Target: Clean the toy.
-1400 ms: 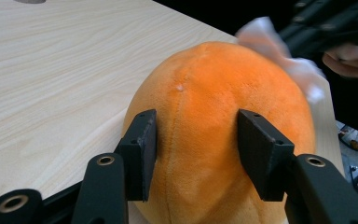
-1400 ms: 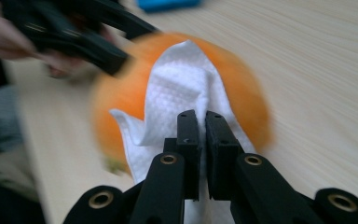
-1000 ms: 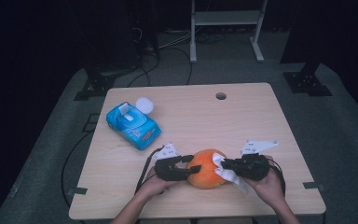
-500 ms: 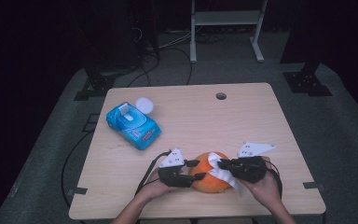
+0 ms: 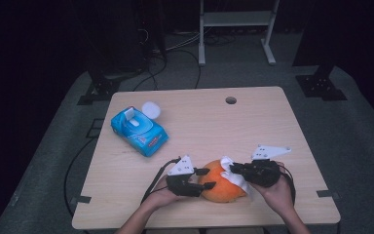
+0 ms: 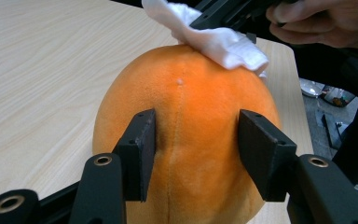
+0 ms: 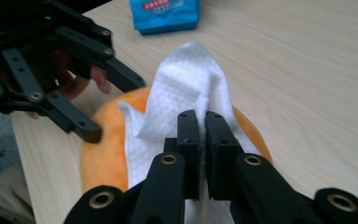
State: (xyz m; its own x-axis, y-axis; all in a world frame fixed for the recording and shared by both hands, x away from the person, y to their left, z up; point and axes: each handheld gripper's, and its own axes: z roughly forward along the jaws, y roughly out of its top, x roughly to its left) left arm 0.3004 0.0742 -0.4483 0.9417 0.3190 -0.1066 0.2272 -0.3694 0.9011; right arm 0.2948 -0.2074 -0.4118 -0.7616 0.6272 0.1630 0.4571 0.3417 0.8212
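Since the earlier frames the left gripper (image 5: 205, 178) has shifted from the side of the orange plush ball (image 5: 222, 182) to a closer hold on it, its jaws having just closed in a little; the right gripper (image 5: 234, 169) has kept its place on the ball's far side. The ball sits on the desk (image 5: 253, 117) near the front edge, about midway along it. Left gripper view: the ball (image 6: 191, 135) sits between the two jaws, both pads pressed against its flanks, seam running up between them. Right gripper view: jaws together, clamped on a white wipe (image 7: 186, 100) draped over the ball's top. A blue wipe packet (image 5: 139, 130) lies well apart, toward the far left corner.
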